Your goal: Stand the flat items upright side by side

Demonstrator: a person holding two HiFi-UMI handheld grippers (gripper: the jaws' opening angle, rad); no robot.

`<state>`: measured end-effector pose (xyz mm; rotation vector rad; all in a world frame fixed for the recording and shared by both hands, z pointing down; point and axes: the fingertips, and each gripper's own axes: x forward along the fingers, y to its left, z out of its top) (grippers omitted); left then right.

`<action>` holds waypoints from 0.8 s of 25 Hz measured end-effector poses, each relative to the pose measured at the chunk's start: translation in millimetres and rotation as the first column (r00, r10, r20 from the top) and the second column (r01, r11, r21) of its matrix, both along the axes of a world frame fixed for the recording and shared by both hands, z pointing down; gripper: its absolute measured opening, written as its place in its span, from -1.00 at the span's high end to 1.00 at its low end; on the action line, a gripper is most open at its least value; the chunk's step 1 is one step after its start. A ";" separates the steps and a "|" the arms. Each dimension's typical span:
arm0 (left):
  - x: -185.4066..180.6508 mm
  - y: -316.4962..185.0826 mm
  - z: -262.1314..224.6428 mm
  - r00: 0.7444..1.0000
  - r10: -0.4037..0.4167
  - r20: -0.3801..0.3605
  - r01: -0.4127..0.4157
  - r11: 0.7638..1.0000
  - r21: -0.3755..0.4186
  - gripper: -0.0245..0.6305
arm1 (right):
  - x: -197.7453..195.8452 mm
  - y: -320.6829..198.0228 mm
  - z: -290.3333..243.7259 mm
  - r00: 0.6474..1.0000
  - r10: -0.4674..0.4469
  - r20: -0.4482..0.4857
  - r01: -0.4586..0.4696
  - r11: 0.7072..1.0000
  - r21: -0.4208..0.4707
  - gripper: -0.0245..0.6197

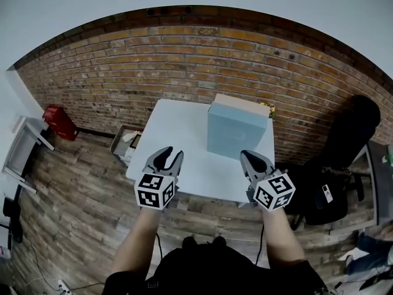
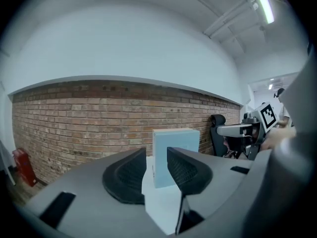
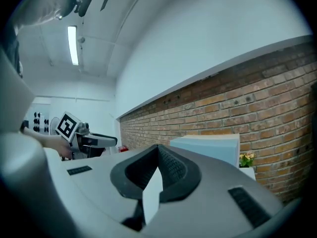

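Note:
A light-blue block of flat items [image 1: 236, 129] stands upright at the back right of the white table [image 1: 178, 143]; I cannot tell whether it is one piece or several. It also shows straight ahead in the left gripper view [image 2: 179, 140] and in the right gripper view [image 3: 213, 150]. My left gripper [image 1: 167, 157] hovers over the table's near left edge, its jaws a little apart with nothing between them [image 2: 156, 155]. My right gripper [image 1: 252, 158] hangs over the near right edge, jaws shut together and holding nothing [image 3: 157, 150].
A small pot of yellow flowers [image 1: 268, 109] sits behind the blue block. The brick wall [image 1: 184, 60] runs behind the table. A black office chair [image 1: 350, 140] stands to the right, a cardboard box [image 1: 126, 141] and a red case [image 1: 58, 120] on the floor to the left.

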<state>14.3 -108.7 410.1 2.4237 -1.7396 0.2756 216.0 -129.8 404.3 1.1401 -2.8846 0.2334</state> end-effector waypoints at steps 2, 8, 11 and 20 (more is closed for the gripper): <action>3.0 -11.1 -9.4 1.000 0.014 0.024 -0.014 1.000 0.019 0.52 | -7.0 -8.3 -11.5 0.999 -0.018 -0.039 0.020 0.999 0.038 0.88; 4.7 -39.5 -38.8 1.000 0.002 -0.003 -0.002 0.997 0.079 0.82 | -13.8 -34.1 -41.5 0.999 -0.016 0.036 0.014 0.998 0.054 0.88; 7.6 -37.1 -32.7 1.000 -0.009 -0.013 0.010 0.997 0.073 0.85 | -9.5 -36.2 -28.6 0.998 -0.004 0.058 0.004 1.000 0.003 0.88; 6.6 -31.8 -8.1 0.999 -0.034 -0.027 0.035 0.999 0.035 0.86 | -2.9 -25.3 -18.8 0.999 0.002 0.050 -0.001 1.000 -0.014 0.88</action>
